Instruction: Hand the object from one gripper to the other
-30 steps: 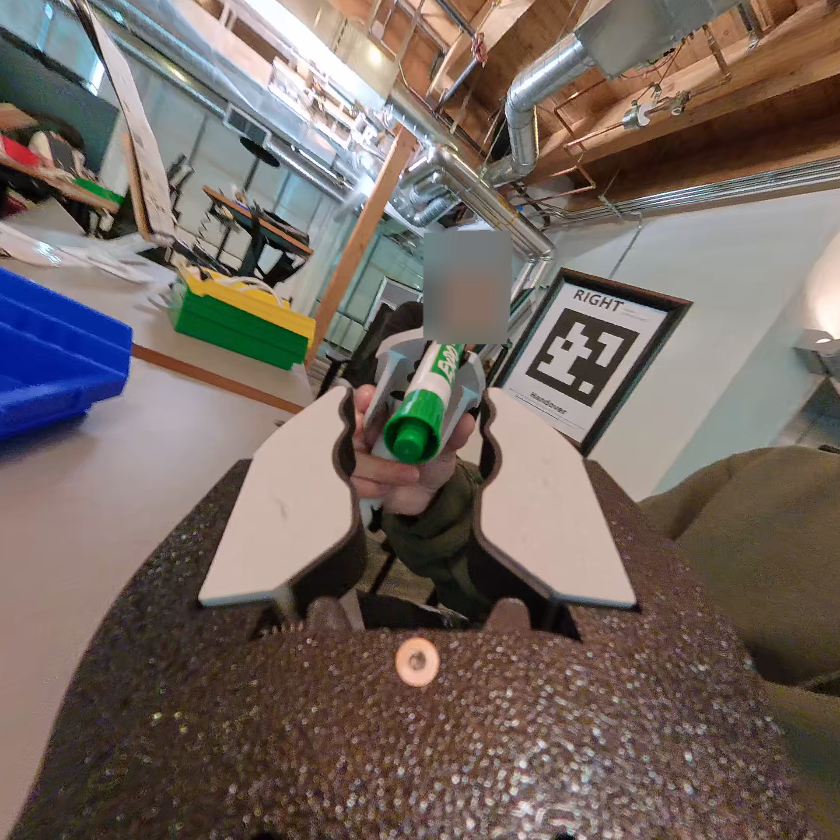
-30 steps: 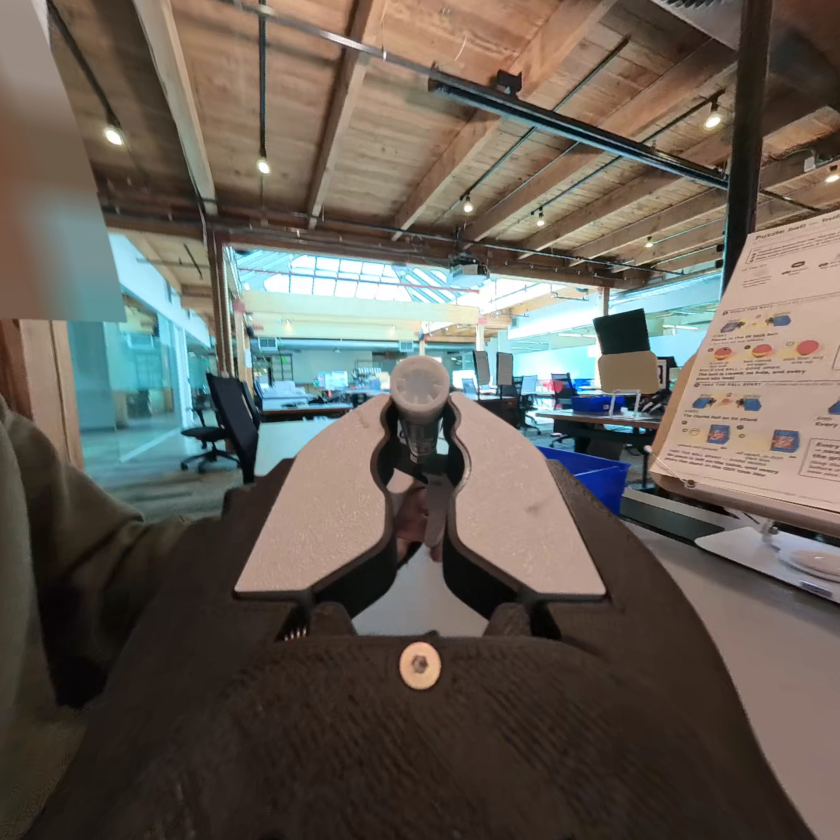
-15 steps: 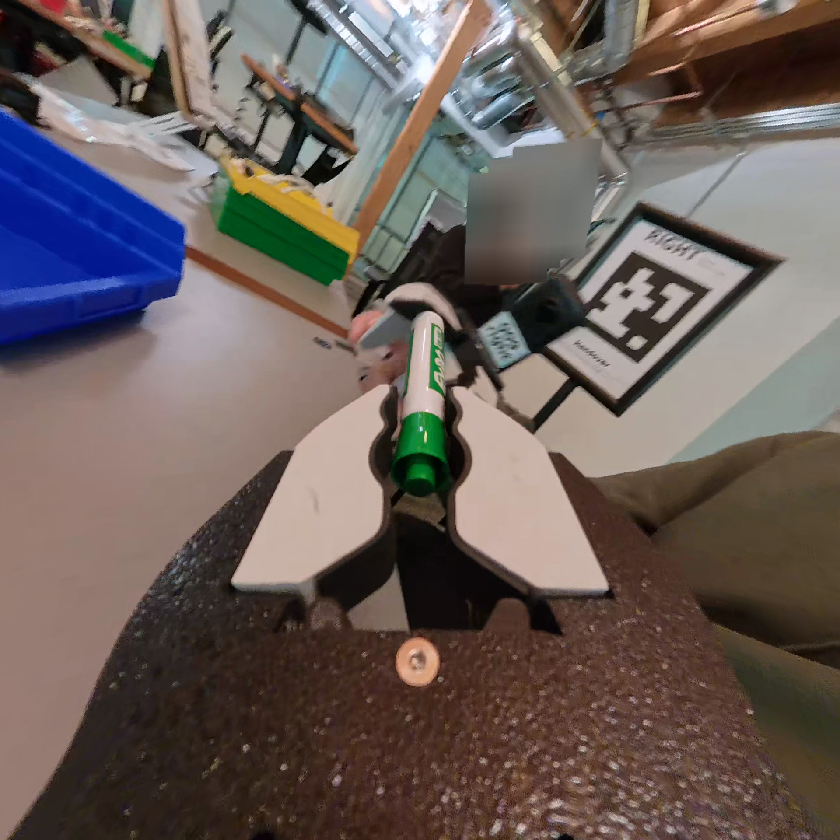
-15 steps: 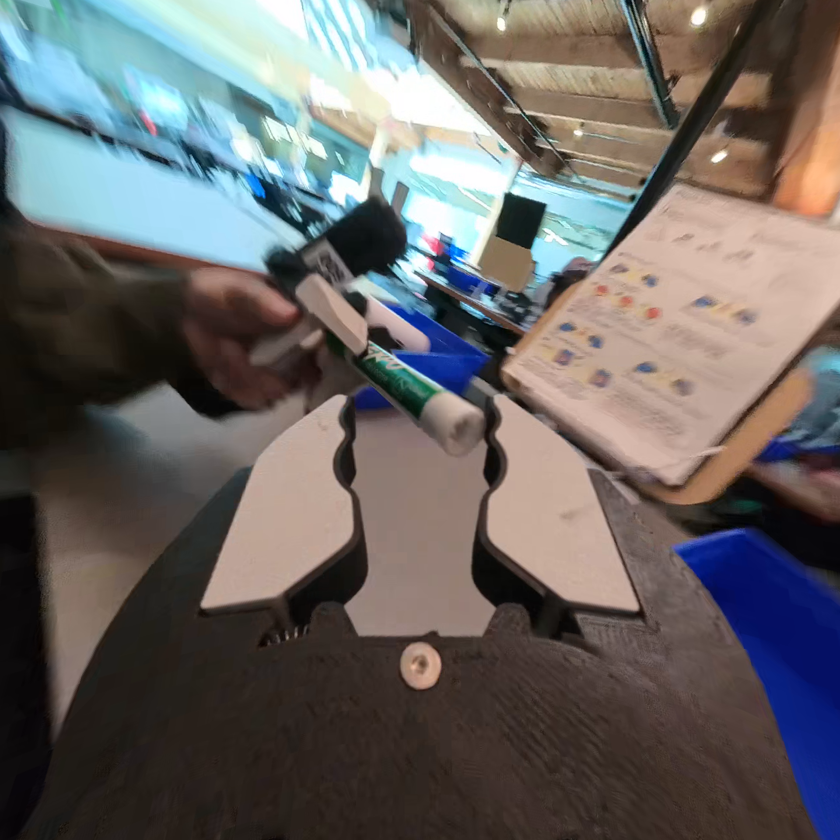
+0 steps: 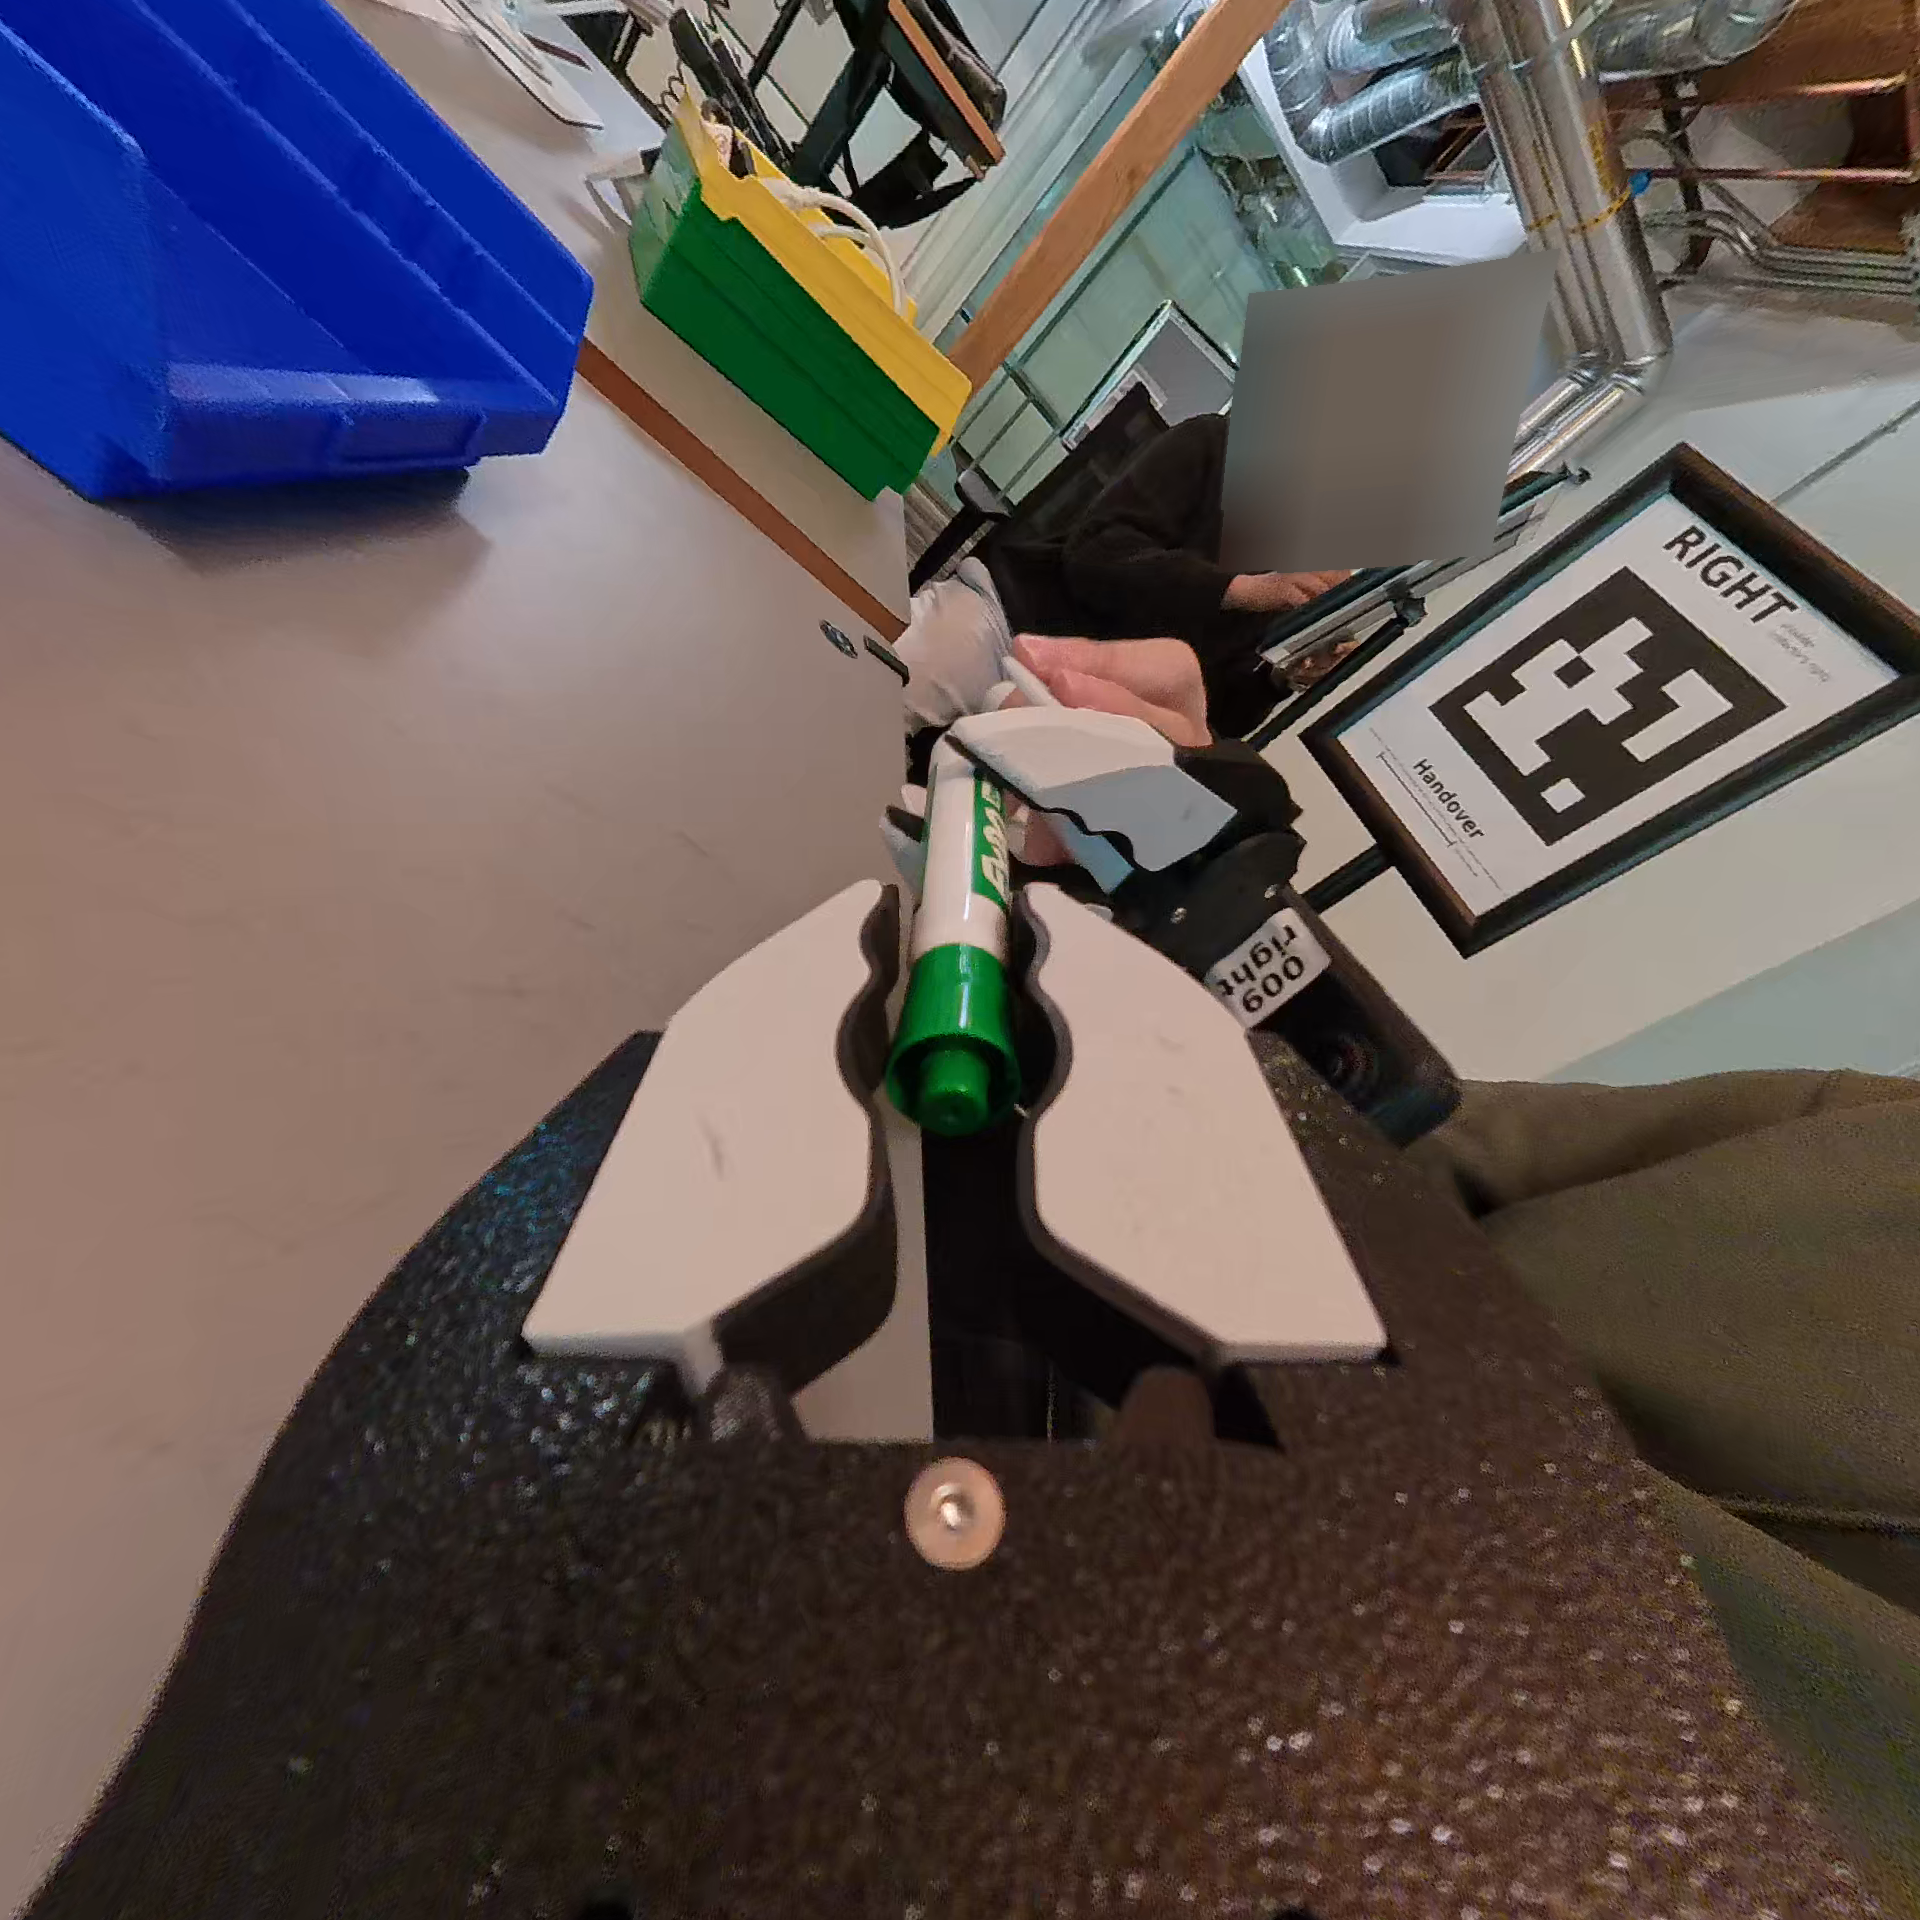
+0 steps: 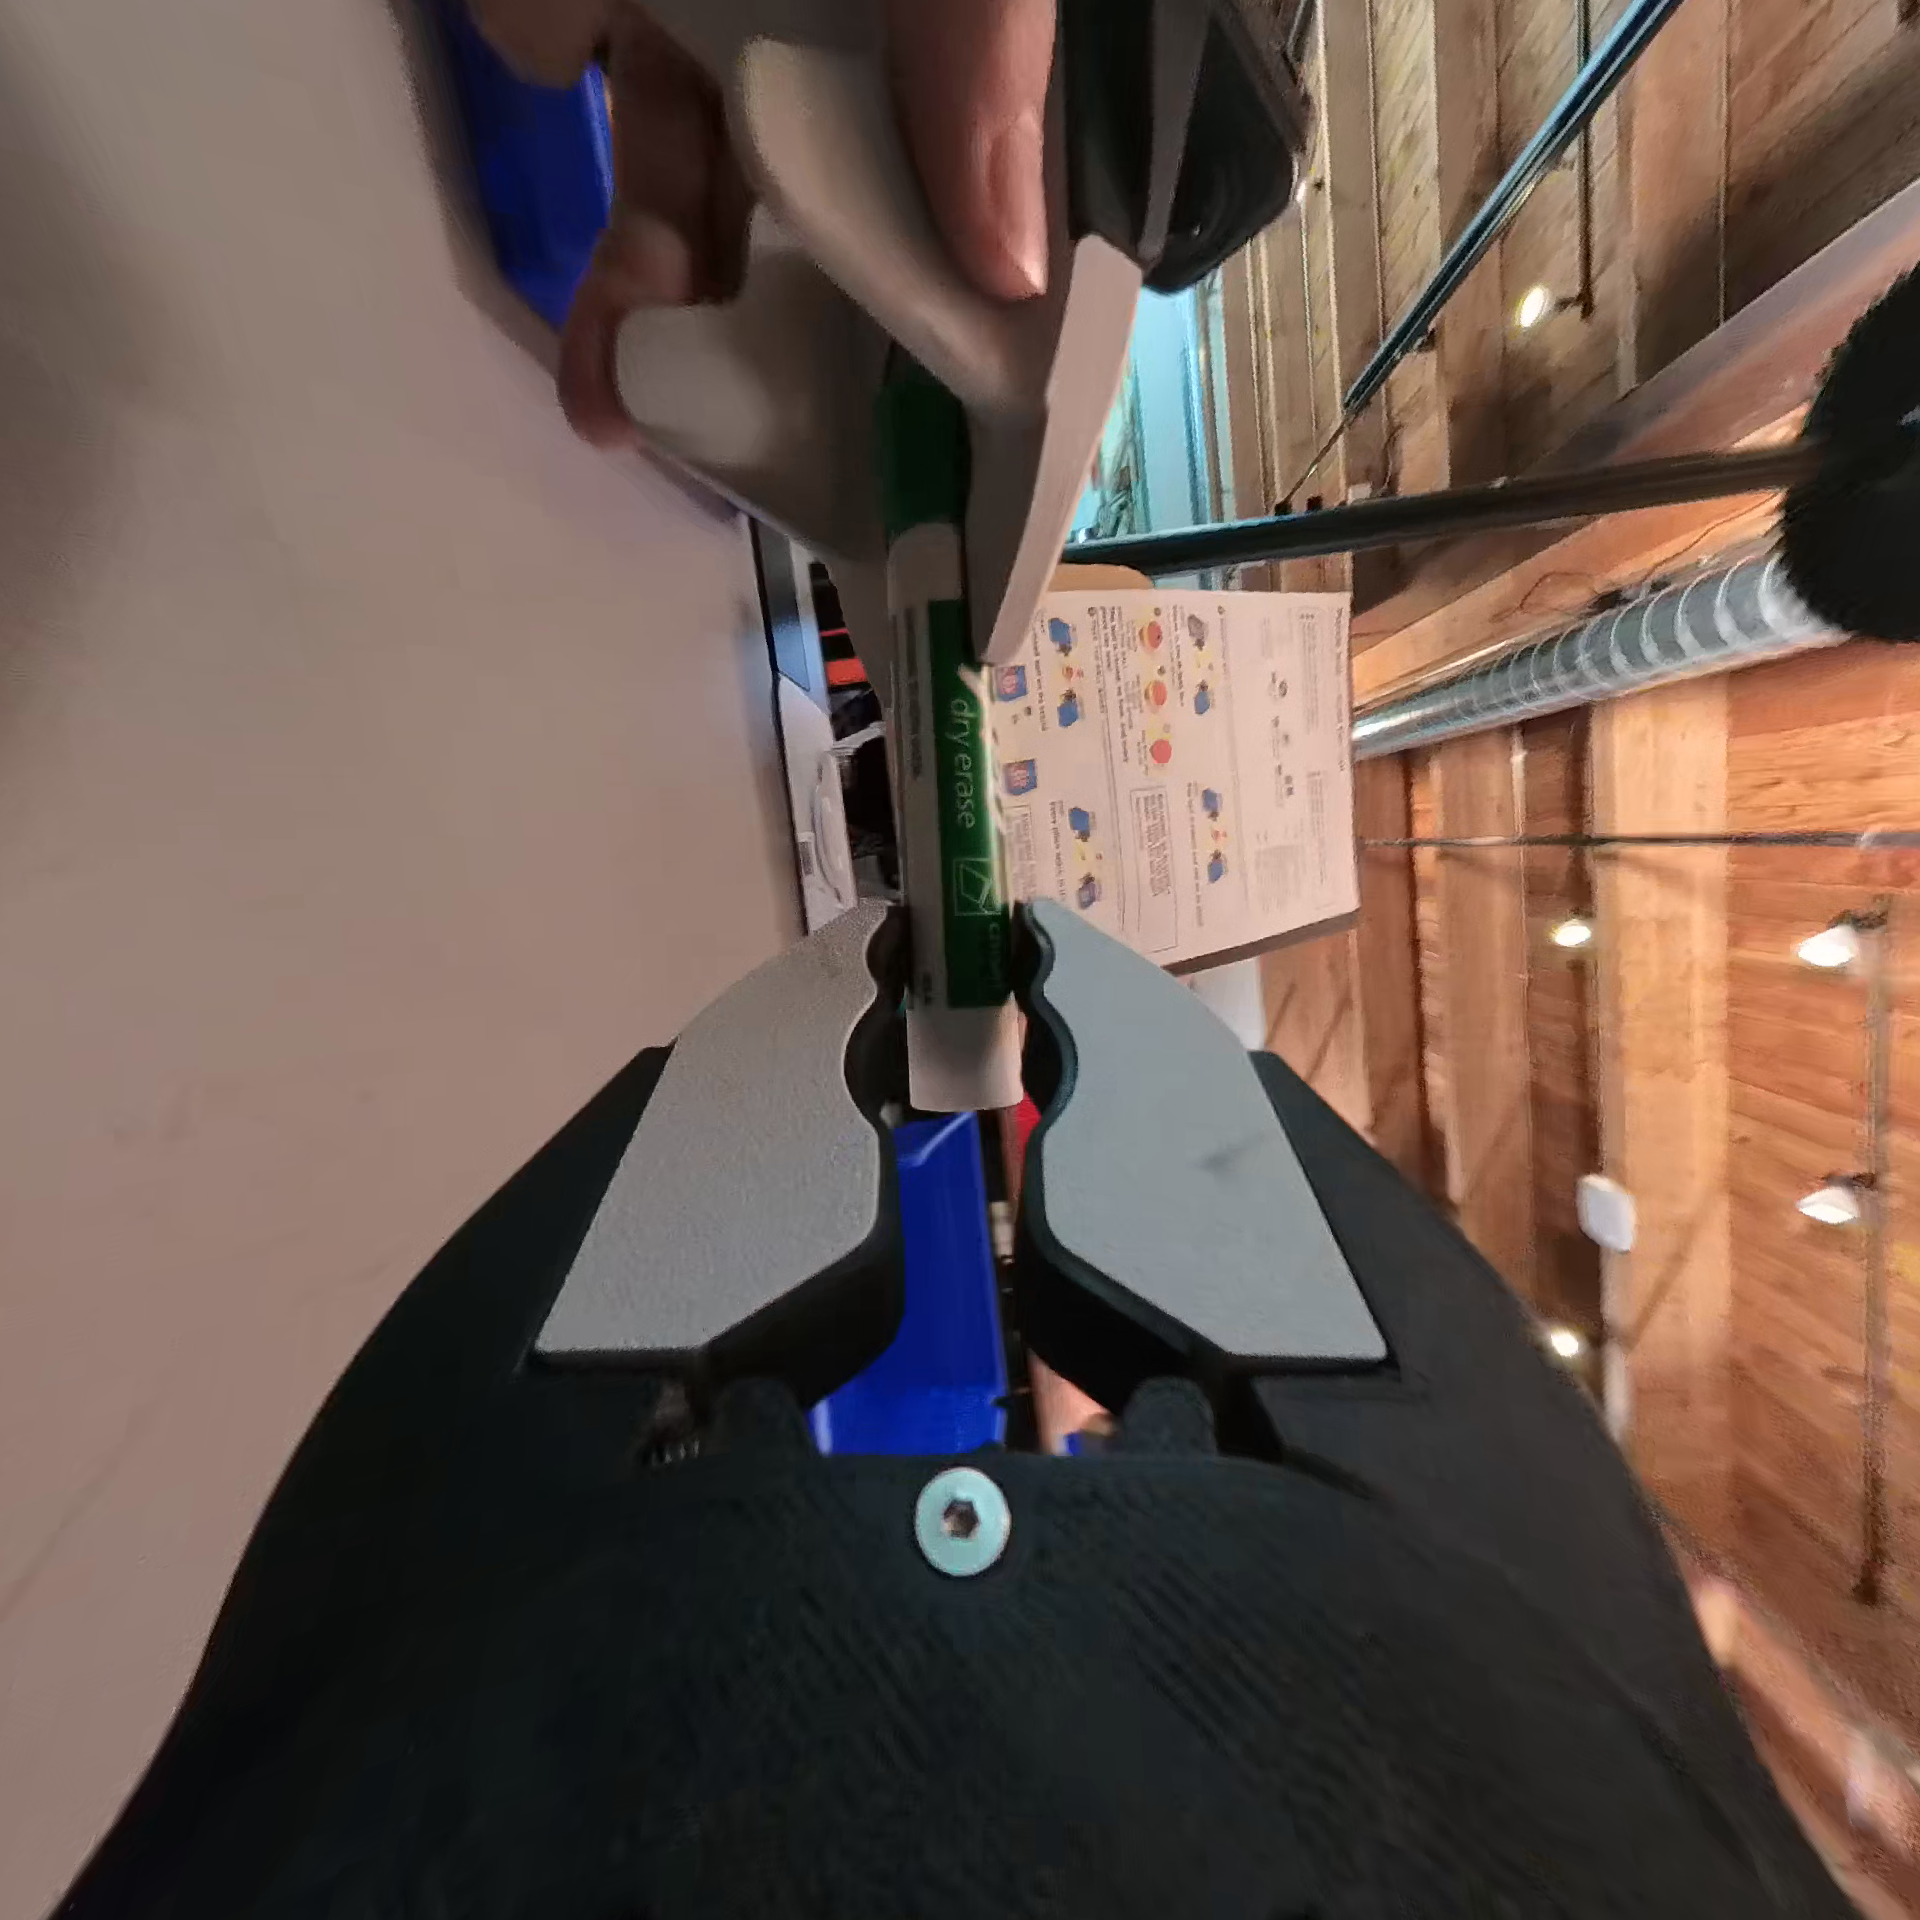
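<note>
Left wrist view: left gripper (image 5: 951, 966) has its jaws closed on the green cap end of the marker (image 5: 961, 935); long axis runs straight ahead into the right gripper (image 5: 1039, 790); table (image 5: 364, 779) lies left, with a blue bin (image 5: 260, 312) well apart.
Right wrist view: right gripper (image 6: 956, 977) clamps the marker's (image 6: 951, 831) white tail; left gripper (image 6: 935, 499) faces it, clamping the cap end; both hold it, so neither is nearer; open room to the right.
</note>
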Demonstrator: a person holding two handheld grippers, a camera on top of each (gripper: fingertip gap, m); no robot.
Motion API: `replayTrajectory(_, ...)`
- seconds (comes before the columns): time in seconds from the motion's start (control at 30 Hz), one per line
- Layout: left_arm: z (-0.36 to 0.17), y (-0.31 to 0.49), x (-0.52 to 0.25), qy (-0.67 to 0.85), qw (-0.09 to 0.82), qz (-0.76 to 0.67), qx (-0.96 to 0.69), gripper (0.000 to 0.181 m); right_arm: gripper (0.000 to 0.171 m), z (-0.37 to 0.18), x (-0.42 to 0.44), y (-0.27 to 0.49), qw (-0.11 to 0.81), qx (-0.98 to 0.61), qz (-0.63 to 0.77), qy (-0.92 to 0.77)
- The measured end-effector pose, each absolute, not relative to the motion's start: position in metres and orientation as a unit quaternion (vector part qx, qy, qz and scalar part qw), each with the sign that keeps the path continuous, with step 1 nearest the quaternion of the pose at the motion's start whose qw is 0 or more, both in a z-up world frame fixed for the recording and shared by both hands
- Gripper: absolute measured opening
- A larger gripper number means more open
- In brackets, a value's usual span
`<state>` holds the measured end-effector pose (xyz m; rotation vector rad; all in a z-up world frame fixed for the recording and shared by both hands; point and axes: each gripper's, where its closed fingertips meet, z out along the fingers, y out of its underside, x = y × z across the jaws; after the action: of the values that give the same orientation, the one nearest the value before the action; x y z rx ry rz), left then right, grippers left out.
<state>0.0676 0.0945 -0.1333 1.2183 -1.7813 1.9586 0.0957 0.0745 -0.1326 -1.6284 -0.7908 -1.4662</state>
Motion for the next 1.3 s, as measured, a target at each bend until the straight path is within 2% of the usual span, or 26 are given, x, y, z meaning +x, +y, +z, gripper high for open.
replayTrajectory(0.1, -0.119, 0.095, 0.069, -0.601, 0.085, 0.695, 0.386, 0.022, 0.019, -0.136, 0.096, 0.077, 0.449, -0.685, -0.514, -0.255)
replayTrajectory(0.2, -0.101, 0.099, 0.069, -0.600, 0.006, 0.724, 0.340, 0.046, 0.020, -0.134, 0.103, 0.075, 0.528, -0.720, -0.421, -0.157)
replayTrajectory(0.27, -0.092, 0.102, 0.070, -0.602, -0.066, 0.735, 0.305, 0.048, 0.020, -0.133, 0.103, 0.075, 0.590, -0.735, -0.323, -0.087)
replayTrajectory(0.37, -0.080, 0.103, 0.066, -0.587, -0.145, 0.756, 0.251, 0.046, 0.020, -0.128, 0.088, 0.082, 0.679, -0.725, -0.118, -0.005)
replayTrajectory(0.43, -0.078, 0.098, 0.064, -0.585, -0.156, 0.762, 0.230, 0.043, 0.020, -0.125, 0.067, 0.087, 0.708, -0.706, 0.015, 0.002)
replayTrajectory(0.5, -0.080, 0.093, 0.063, -0.587, -0.151, 0.764, 0.221, 0.041, 0.020, -0.116, 0.056, 0.090, 0.736, -0.673, 0.075, 0.006)
replayTrajectory(0.57, -0.082, 0.088, 0.060, -0.592, -0.139, 0.765, 0.211, 0.031, 0.020, -0.113, 0.046, 0.093, 0.740, -0.659, 0.132, 0.008)
replayTrajectory(0.6, -0.082, 0.086, 0.058, -0.593, -0.127, 0.768, 0.205, 0.020, 0.020, -0.114, 0.048, 0.095, 0.738, -0.662, 0.130, 0.014)
replayTrajectory(0.73, -0.090, 0.081, 0.059, -0.625, -0.122, 0.743, 0.207, 0.018, 0.021, -0.129, 0.048, 0.100, 0.710, -0.695, 0.113, 0.022)
replayTrajectory(0.8, -0.099, 0.086, 0.072, -0.653, -0.200, 0.695, 0.226, 0.018, 0.049, -0.134, 0.063, 0.099, 0.698, -0.714, 0.044, 0.036)
replayTrajectory(0.87, -0.109, 0.093, 0.082, -0.693, -0.289, 0.619, 0.231, 0.017, 0.054, -0.127, 0.073, 0.094, 0.698, -0.715, -0.019, 0.042)
replayTrajectory(0.97, -0.116, 0.101, 0.094, -0.728, -0.413, 0.500, 0.219, 0.017, 0.043, -0.095, 0.080, 0.086, 0.738, -0.668, -0.070, 0.071)
replayTrajectory(1.07, -0.118, 0.093, 0.095, -0.741, -0.481, 0.436, 0.173, 0.017, 0.029, -0.078, 0.081, 0.083, 0.751, -0.648, -0.095, 0.084)
replayTrajectory(1.13, -0.122, 0.089, 0.097, -0.746, -0.494, 0.415, 0.166, 0.018, 0.019, -0.078, 0.079, 0.084, 0.743, -0.655, -0.118, 0.073)
replayTrajectory(1.3, -0.118, 0.083, 0.093, -0.733, -0.470, 0.464, 0.164, 0.018, 0.019, -0.073, 0.073, 0.080, 0.742, -0.658, -0.127, 0.025)
